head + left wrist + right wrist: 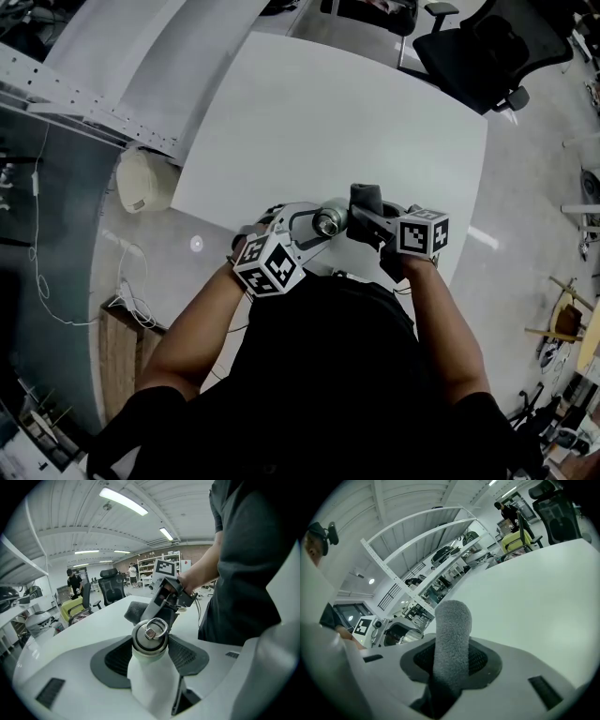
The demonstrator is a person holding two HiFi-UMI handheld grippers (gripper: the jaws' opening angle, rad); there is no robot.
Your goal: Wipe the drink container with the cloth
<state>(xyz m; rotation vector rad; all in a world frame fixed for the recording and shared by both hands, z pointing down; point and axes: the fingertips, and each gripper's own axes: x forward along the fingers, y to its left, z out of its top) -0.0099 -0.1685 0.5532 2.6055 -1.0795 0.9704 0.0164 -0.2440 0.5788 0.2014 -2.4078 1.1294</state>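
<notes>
Two grippers were up together over the near edge of the white table (337,112), close against my torso. My left gripper (317,230) had its jaws closed on the bottle (330,221). In the left gripper view both dark pads (187,656) pressed the white body of the bottle (152,681) from either side. Its steel cap and ring pointed away from the camera. My right gripper (367,223) had its jaws clamped on the grey cloth (366,197), and the right gripper view showed the cloth (452,634) standing up between them as a rolled column.

The cloth sat just beside the cap; I could not tell whether they touched. From the left gripper view, the right gripper (164,599) and the cloth (133,611) stood directly behind the cap and blocked part of the tabletop beyond.

The tabletop carried nothing else. A black office chair (487,47) stood past its far corner. A pale bundle (141,180) and white cables (122,281) lay on the floor to my left. White shelving (417,541) rose beyond the table.
</notes>
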